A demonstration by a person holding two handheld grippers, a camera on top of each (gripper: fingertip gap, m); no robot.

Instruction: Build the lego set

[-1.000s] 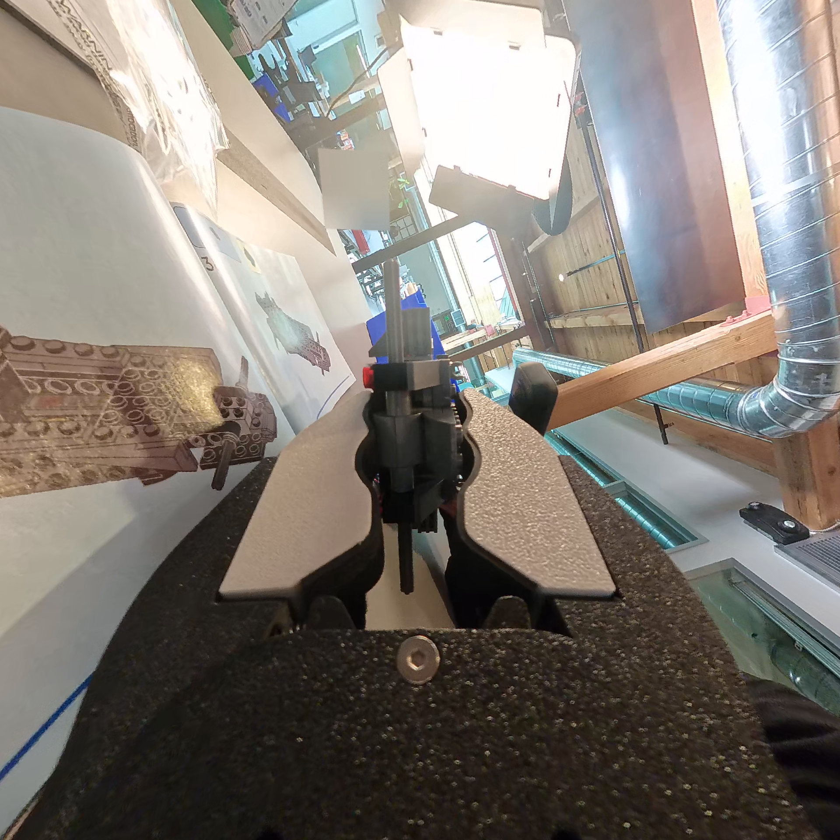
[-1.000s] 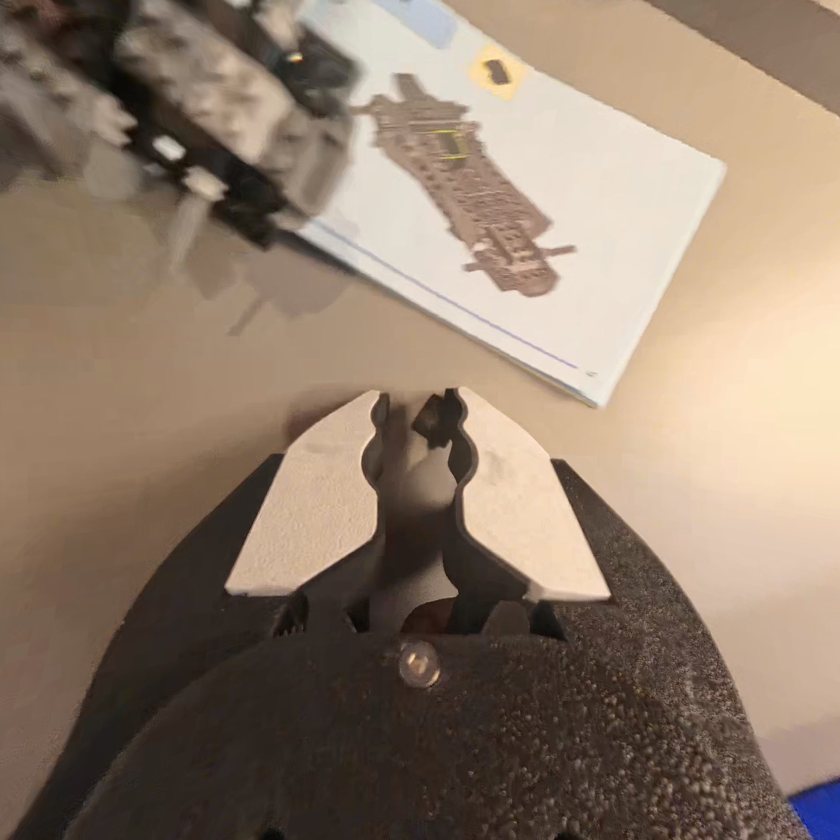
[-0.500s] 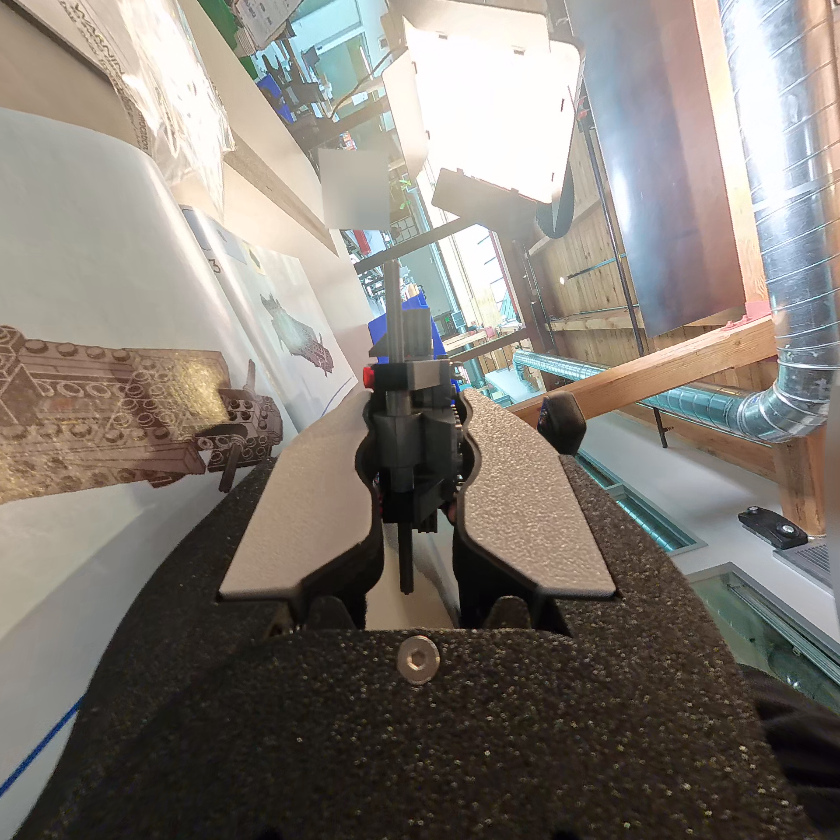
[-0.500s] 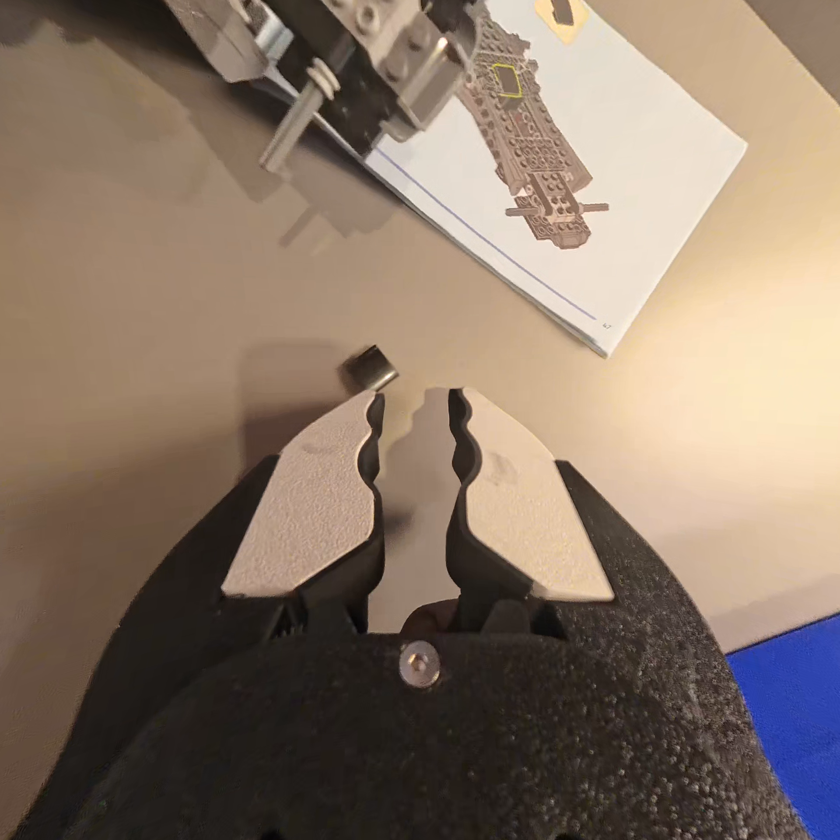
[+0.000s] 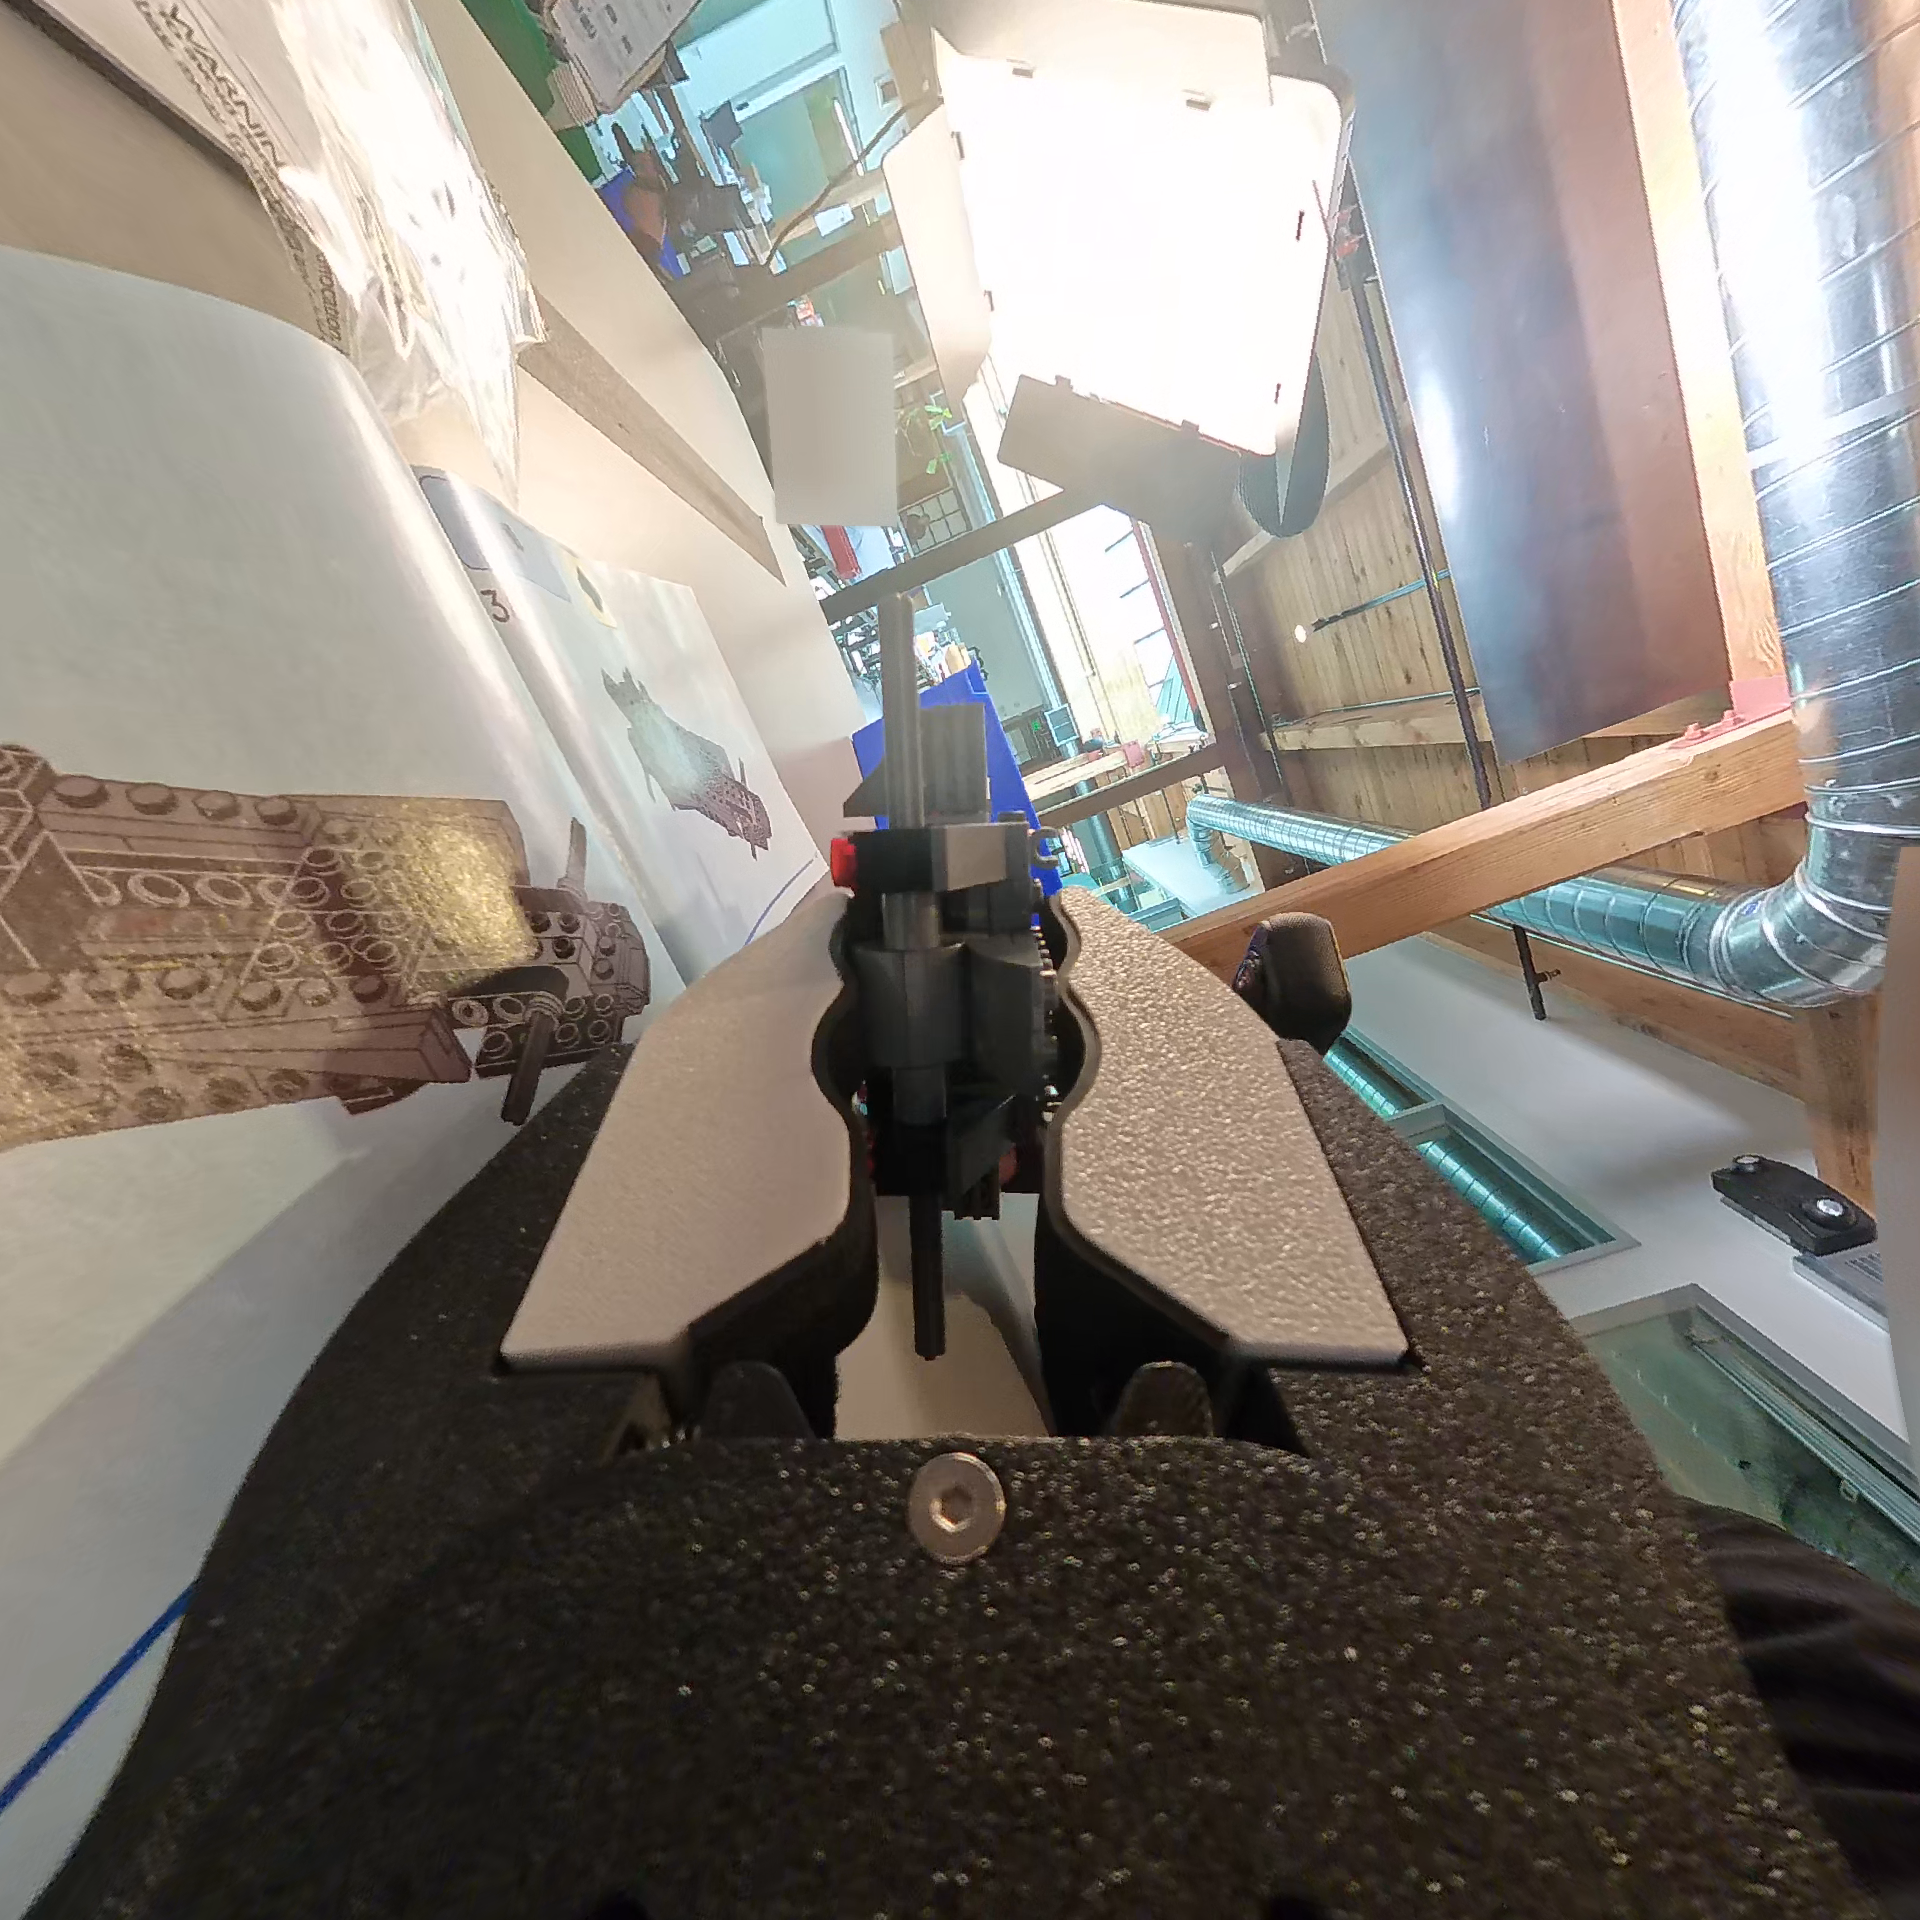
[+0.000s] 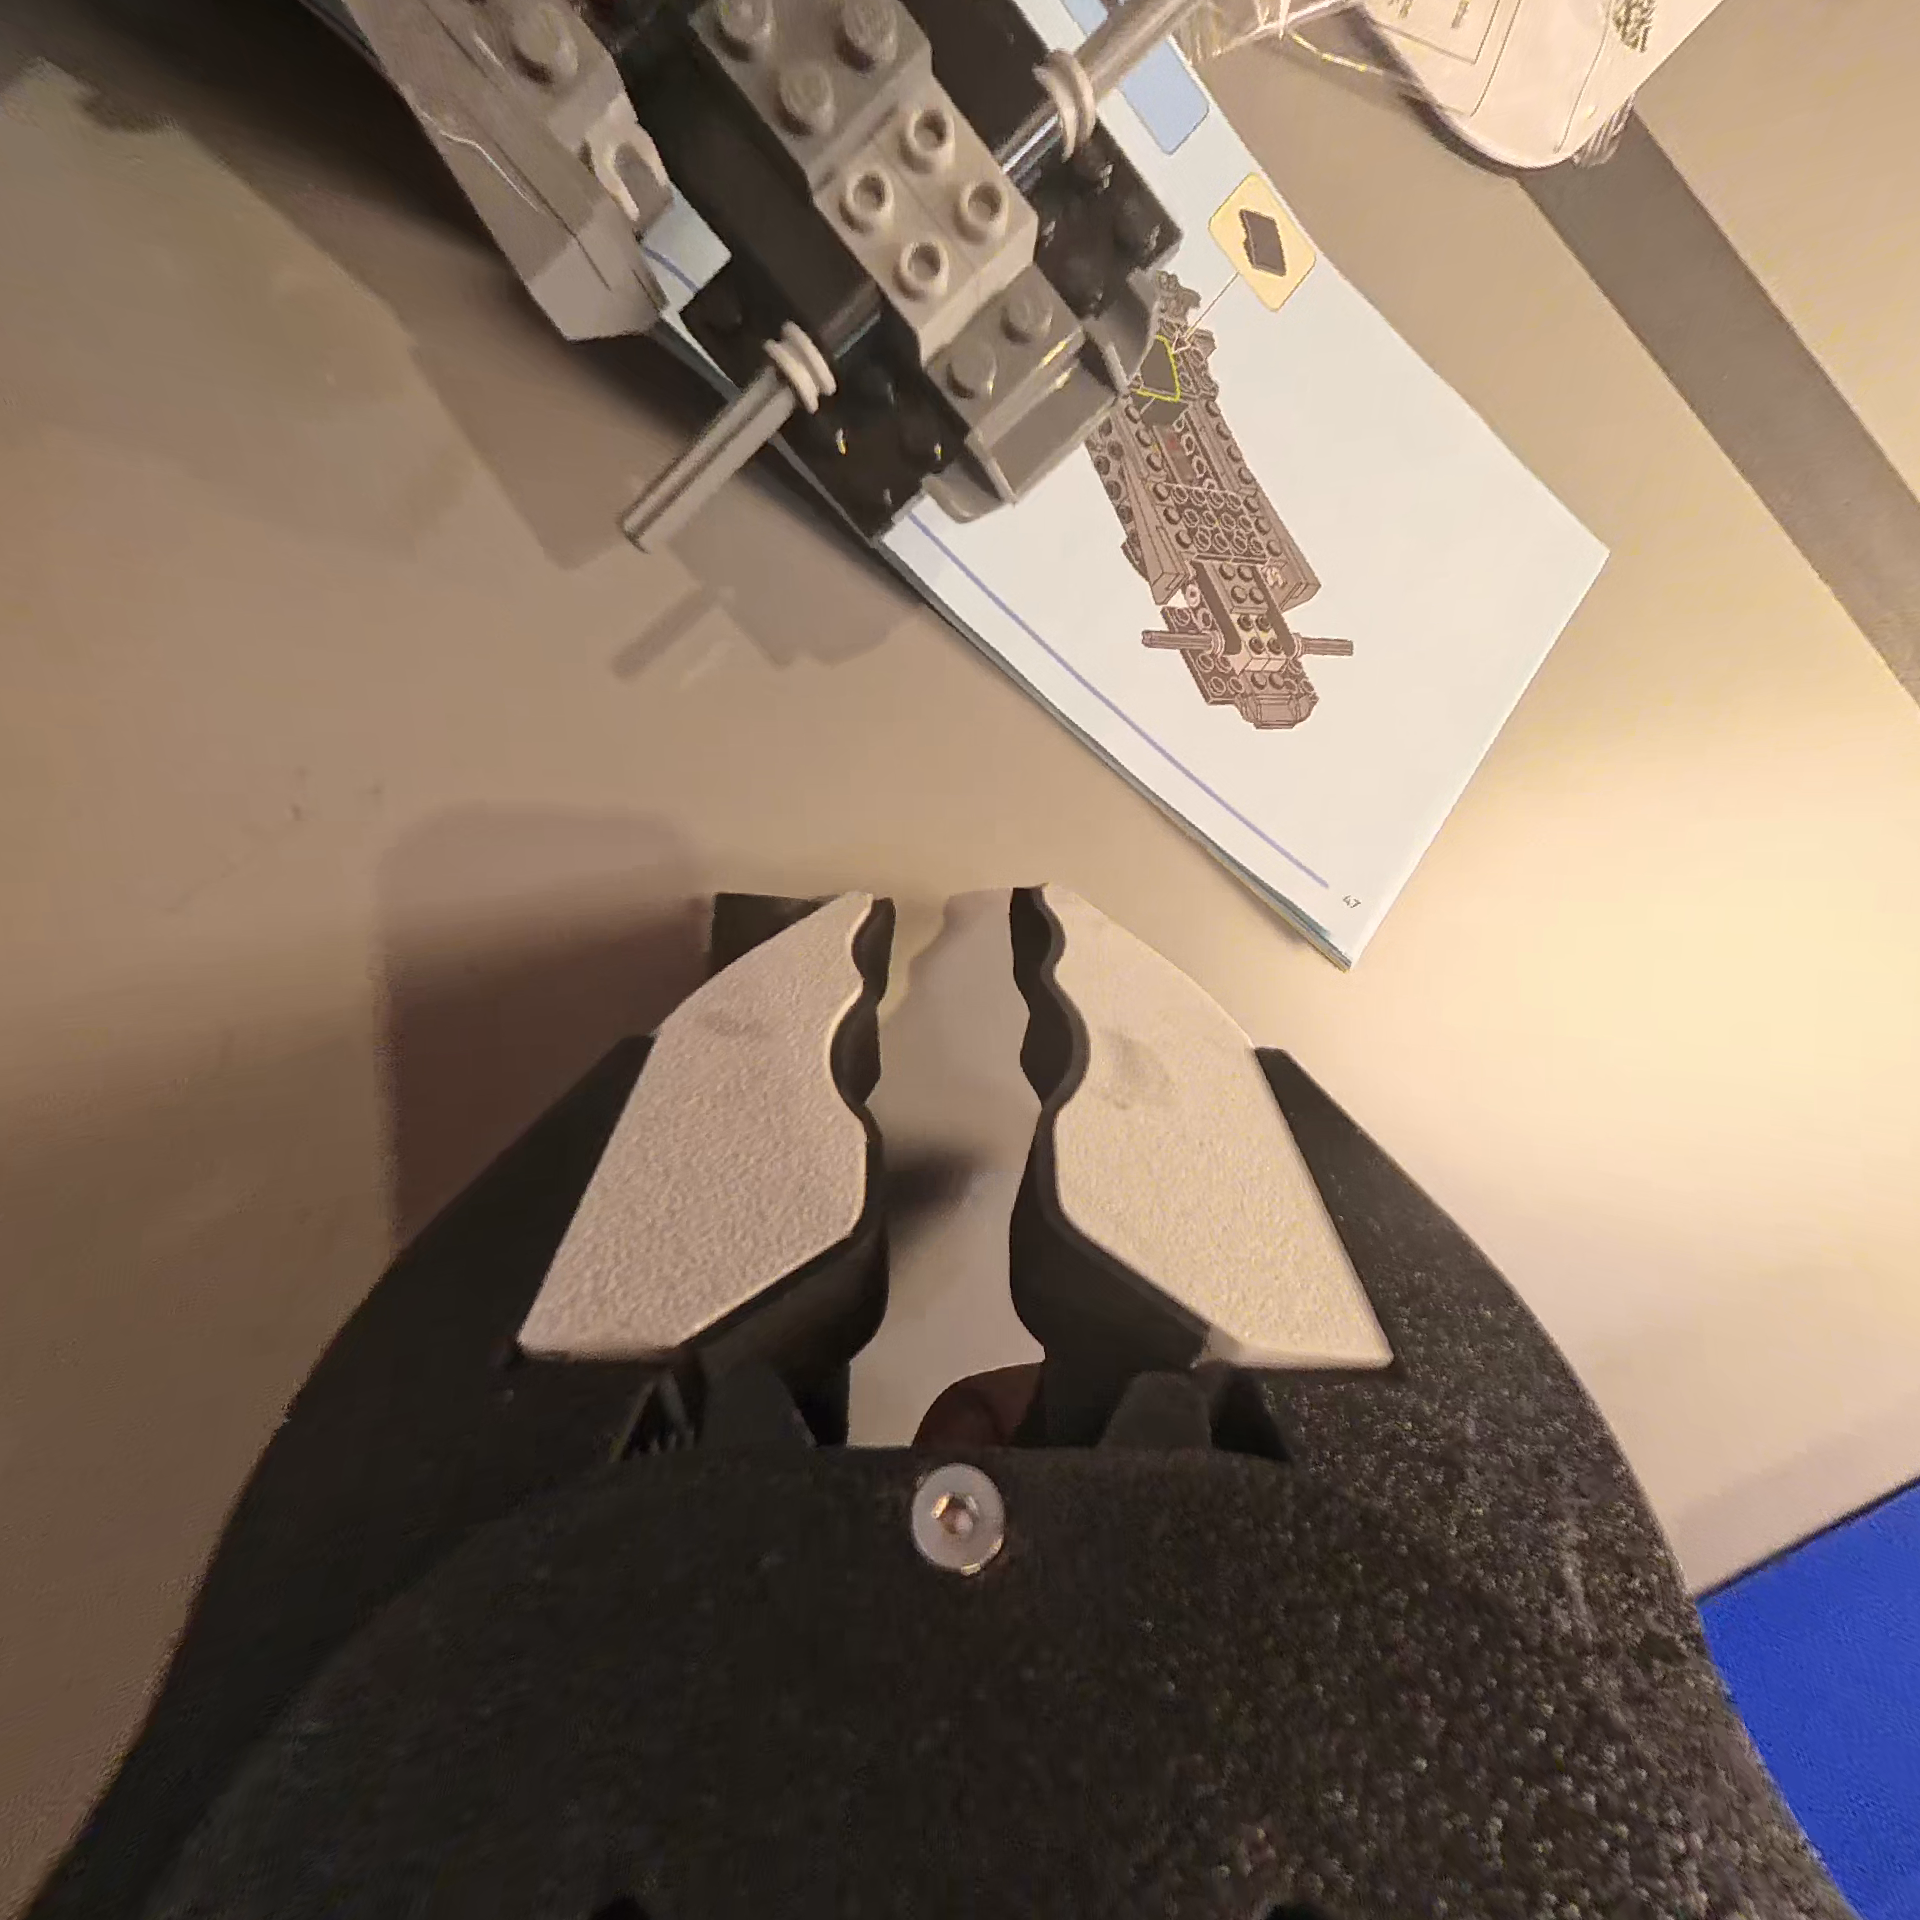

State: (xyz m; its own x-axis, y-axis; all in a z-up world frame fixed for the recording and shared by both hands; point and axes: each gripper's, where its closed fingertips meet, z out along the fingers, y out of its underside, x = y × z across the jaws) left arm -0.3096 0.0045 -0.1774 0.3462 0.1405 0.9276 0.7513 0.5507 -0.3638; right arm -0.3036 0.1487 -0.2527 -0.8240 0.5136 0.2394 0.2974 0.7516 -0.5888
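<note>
My left gripper (image 5: 951, 914) is shut on a grey and black brick model (image 5: 935, 997) with a long grey axle (image 5: 902, 727) through it, and holds it above the open instruction booklet (image 5: 208, 520). The model also shows at the top of the right wrist view (image 6: 883, 239), hanging over the booklet (image 6: 1351, 582). My right gripper (image 6: 951, 904) is open close above the tan table (image 6: 312, 623), with only bare table between its pads. A small dark piece (image 6: 753, 920) lies on the table just beyond its left fingertip (image 6: 831, 925), partly hidden by it.
A clear plastic bag with printed paper lies at the far side of the table (image 6: 1538, 62), and also shows in the left wrist view (image 5: 395, 208). A blue thing (image 6: 1829, 1662) sits at the table's near right edge. Behind are wooden beams and metal ducts (image 5: 1818, 520). The left gripper's tips are roughly 15 cm from the right gripper's. The right tips stand about 20 cm off the blue thing (image 6: 1829, 1662).
The small dark piece sat between my right fingertips a second ago; it then lay on the table ahead. My right gripper has moved up to it and narrowed slightly. The left gripper still holds the model.
</note>
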